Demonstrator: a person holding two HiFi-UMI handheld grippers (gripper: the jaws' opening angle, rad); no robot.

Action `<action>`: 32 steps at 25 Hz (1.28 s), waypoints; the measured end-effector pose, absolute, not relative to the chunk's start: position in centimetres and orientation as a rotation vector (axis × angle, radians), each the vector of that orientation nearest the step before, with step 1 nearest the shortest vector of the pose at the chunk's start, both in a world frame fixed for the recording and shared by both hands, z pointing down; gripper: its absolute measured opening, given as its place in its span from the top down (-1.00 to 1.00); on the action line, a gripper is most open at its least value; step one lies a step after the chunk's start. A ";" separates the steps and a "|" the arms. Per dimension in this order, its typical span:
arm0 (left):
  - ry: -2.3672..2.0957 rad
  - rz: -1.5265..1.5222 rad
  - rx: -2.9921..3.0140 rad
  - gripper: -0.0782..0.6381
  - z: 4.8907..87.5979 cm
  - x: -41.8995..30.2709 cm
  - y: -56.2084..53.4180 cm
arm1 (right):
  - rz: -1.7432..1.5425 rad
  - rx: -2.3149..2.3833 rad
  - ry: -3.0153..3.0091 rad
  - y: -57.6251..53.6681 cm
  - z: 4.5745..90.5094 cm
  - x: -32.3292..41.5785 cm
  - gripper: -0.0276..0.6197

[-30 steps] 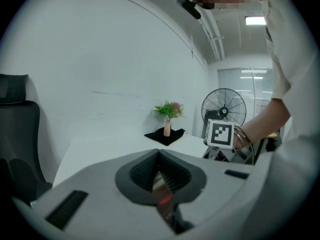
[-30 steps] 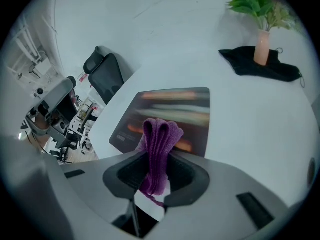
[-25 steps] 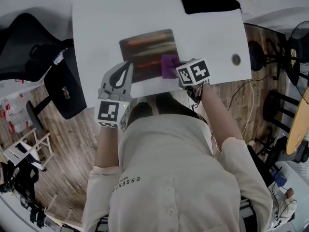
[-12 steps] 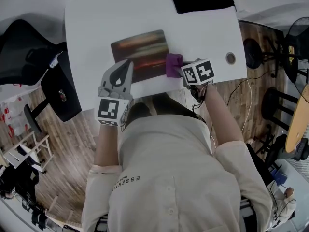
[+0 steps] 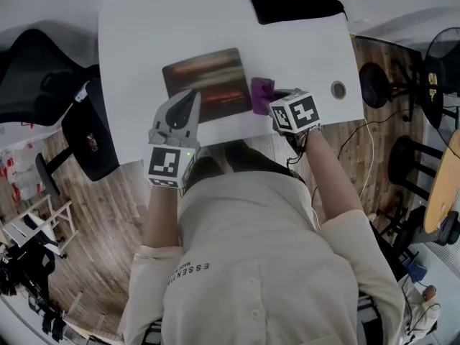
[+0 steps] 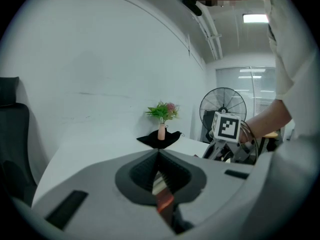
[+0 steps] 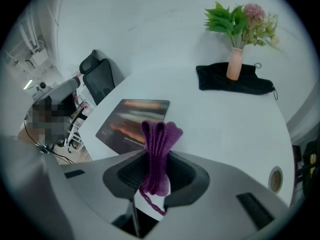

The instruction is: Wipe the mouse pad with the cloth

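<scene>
Right claw: your right gripper [image 7: 156, 160] is clamped on the purple knitted cloth [image 7: 159, 134]. The cloth's folds stand bunched upright between the jaws, and a loose strand trails below them.
Left claw: your left gripper [image 6: 159, 154] has its jaws drawn together with nothing pinched between them. Only a thin slit remains, and a reddish strip of surface shows through it.
Task thing: the dark rectangular mouse pad [image 5: 205, 83] lies flat on the white table [image 5: 144, 27], its long side running left to right.
Cloth position: in the head view the cloth sits just beside the pad's right edge. You cannot tell whether it touches the pad.
Left claw position: its tips lie over the pad's near-left corner.
Textures: the cloth is ribbed and soft. The pad is smooth and printed with blurred red-orange streaks. The jaw pads are black and finely ridged, set in grey plastic shells.
Right gripper view only: a slim pink vase of green leaves and pale flowers [image 7: 234, 59] stands on a black fabric piece [image 7: 212, 80]. A round metal cable hole [image 7: 274, 179] is in the tabletop, and a black office chair [image 7: 100, 76] stands beyond the table.
Left gripper view only: a black standing fan [image 6: 222, 104] is behind your right gripper's marker cube.
</scene>
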State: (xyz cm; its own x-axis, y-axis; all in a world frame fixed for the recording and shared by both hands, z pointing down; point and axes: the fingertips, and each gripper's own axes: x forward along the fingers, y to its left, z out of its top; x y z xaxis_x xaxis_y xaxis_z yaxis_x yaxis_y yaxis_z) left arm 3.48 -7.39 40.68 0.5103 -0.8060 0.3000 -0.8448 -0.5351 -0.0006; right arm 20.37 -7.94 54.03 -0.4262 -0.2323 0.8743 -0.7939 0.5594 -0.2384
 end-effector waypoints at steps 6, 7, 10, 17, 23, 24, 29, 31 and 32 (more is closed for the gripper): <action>-1.494 0.399 2.587 0.78 39.6 1.9 -6.3 | 0.688 0.859 -2.078 -9.1 50.2 17.9 0.56; -1.506 0.397 2.585 0.78 39.3 1.4 -6.2 | 0.660 0.864 -2.100 -9.3 49.6 17.3 0.56; -1.544 0.391 2.578 0.78 38.5 -0.2 -5.8 | 0.598 0.878 -2.179 -9.5 47.8 15.2 0.57; -1.623 0.366 2.576 0.78 36.0 -4.3 -4.9 | 0.400 0.977 -2.395 -10.2 42.4 10.5 0.58; -1.700 0.319 2.553 0.78 33.5 -7.2 -4.9 | 0.225 1.099 -2.566 -10.9 37.2 8.1 0.58; -1.713 0.313 2.549 0.78 33.1 -7.6 -5.0 | 0.195 1.113 -2.587 -11.1 36.4 7.8 0.58; -1.766 0.287 2.546 0.78 31.3 -8.8 -5.8 | 0.082 1.180 -2.668 -11.7 32.9 7.0 0.58; -1.781 0.278 2.553 0.79 30.6 -9.1 -6.1 | 0.048 1.211 -2.690 -11.8 31.6 6.9 0.59; -1.788 0.276 2.557 0.78 30.3 -9.2 -6.2 | 0.033 1.224 -2.699 -11.9 31.1 6.9 0.60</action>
State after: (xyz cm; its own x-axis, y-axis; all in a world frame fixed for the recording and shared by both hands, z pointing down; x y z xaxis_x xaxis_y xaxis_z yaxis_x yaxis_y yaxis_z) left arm -9.15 -6.22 30.31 0.3328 -0.9312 0.1490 -0.9328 -0.3482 -0.0929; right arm 6.90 -11.90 31.05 -0.6457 -0.7443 0.1702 -0.7482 0.6613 0.0533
